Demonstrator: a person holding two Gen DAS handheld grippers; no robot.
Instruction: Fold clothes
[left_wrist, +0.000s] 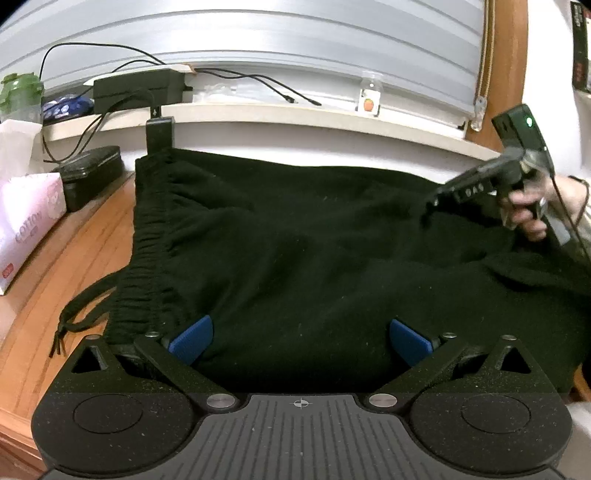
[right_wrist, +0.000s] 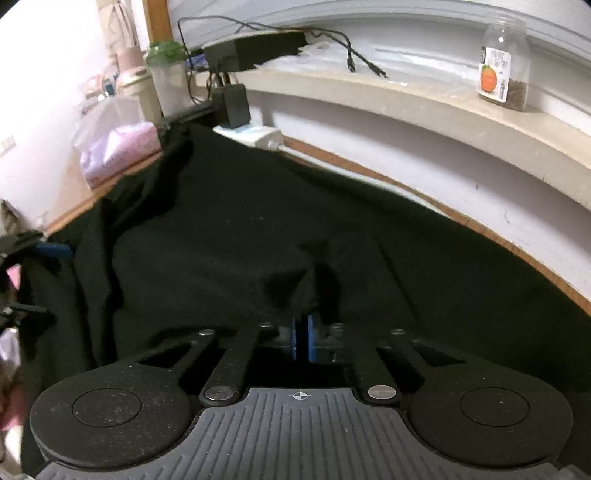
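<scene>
black trousers (left_wrist: 314, 240) cut off at right edge, tissue pack (left_wrist: 22, 221) cropped left

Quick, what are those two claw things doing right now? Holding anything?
Left gripper: open, fingers spread over the black pants, gripping nothing.
Right gripper: shut, pinching a fold of the pants.

Plain black is seen across the trousers (left_wrist: 295, 240) filling the centre of both views, drawstring (left_wrist: 79, 314) included. The surface (left_wrist: 70, 266) at the left is coloured orange-brown, wood-grained. Blue pads are carried on the black left gripper (left_wrist: 301, 338) and right gripper (right_wrist: 302, 338). At the upper right, an orange fruit is printed on the clear jar (right_wrist: 504, 62). The tissue pack (left_wrist: 26, 225), far left, appears pale pink.
</scene>
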